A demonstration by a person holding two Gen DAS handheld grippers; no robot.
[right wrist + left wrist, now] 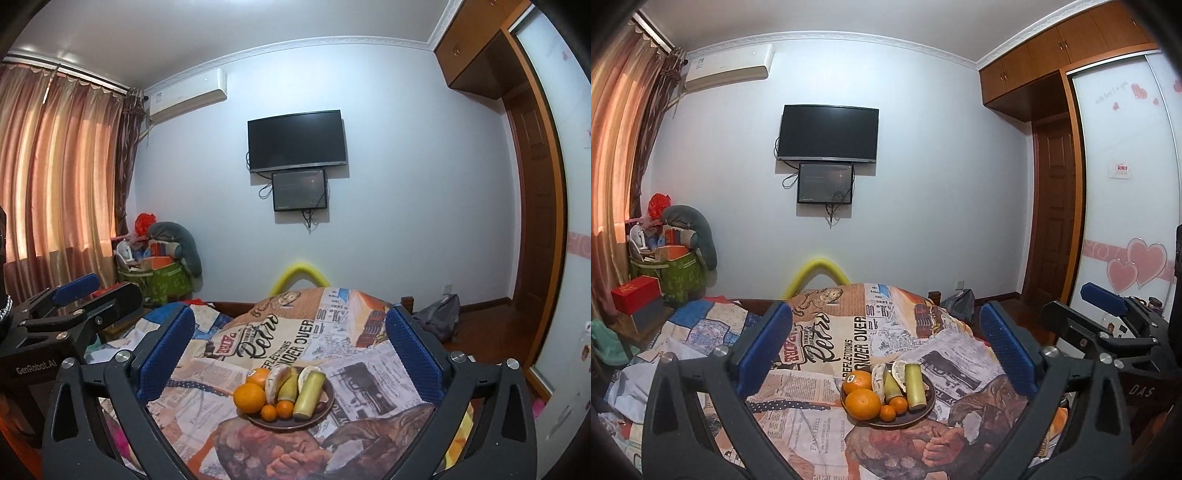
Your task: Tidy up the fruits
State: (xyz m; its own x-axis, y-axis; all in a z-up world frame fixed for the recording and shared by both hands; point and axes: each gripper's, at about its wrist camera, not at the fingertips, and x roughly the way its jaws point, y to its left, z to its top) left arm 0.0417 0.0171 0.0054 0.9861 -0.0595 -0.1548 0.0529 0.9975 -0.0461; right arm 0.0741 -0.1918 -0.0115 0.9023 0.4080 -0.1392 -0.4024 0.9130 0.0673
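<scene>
A dark round plate [905, 424] [295, 428] sits on a table under a newspaper-print cloth [820, 406]. On it lie two large oranges [862, 404] [249, 398], two small mandarins [887, 412] [268, 412], a green-yellow cane stalk [914, 386] [309, 394], a banana-like piece and a pale citrus wedge. My left gripper [884, 321] is open, with nothing between its blue pads; the plate lies ahead and below it. My right gripper [291, 321] is likewise open and empty above the plate. Each gripper shows at the edge of the other's view: the right gripper [1086, 306], the left gripper [99, 291].
A wall with a black TV [827, 133] and a smaller screen faces me. A yellow curved chair back [816, 273] stands behind the table. A green box of clutter [676, 273] and a red box [635, 297] sit left by the curtains. A wardrobe and door are on the right.
</scene>
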